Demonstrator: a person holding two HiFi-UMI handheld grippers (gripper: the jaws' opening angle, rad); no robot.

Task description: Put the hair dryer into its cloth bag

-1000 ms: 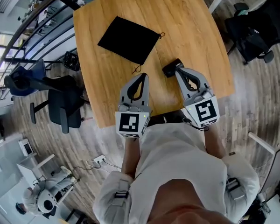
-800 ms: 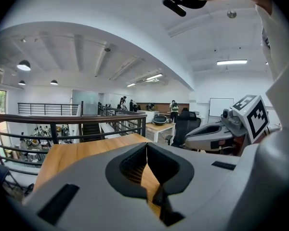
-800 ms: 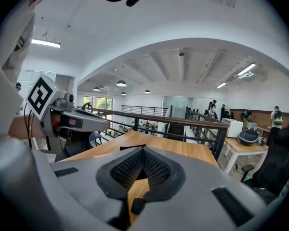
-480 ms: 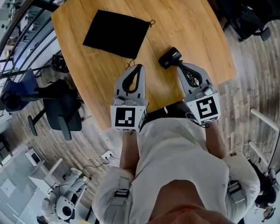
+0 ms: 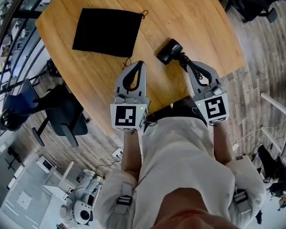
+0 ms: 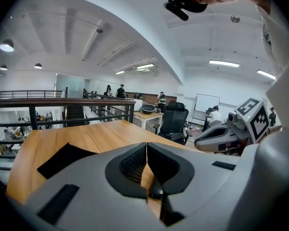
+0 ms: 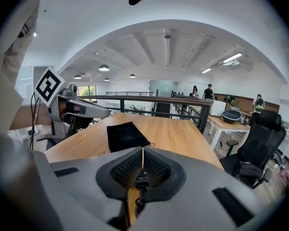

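The black cloth bag (image 5: 107, 31) lies flat on the wooden table (image 5: 200, 27), its drawstring mouth toward the right. The black hair dryer (image 5: 168, 51) lies to the bag's right, with its cord trailing toward me. My left gripper (image 5: 138, 63) hovers shut and empty just short of the bag's near corner; the bag (image 6: 62, 158) shows left of its jaws. My right gripper (image 5: 188, 64) is shut too, with its tip beside the dryer's cord and nothing visibly gripped. In the right gripper view the bag (image 7: 126, 134) lies beyond the closed jaws, and a dark part of the dryer (image 7: 141, 179) shows beneath them.
The table's near edge (image 5: 148, 109) runs under both grippers. A black office chair (image 5: 62, 112) stands on the floor at the left. Beyond the table are a railing (image 6: 62, 102), another chair (image 6: 176, 121) and people at distant desks.
Both grippers have sunk toward the table and tipped downward. In the head view the table, bag and dryer have slid up and left. Both stay shut.
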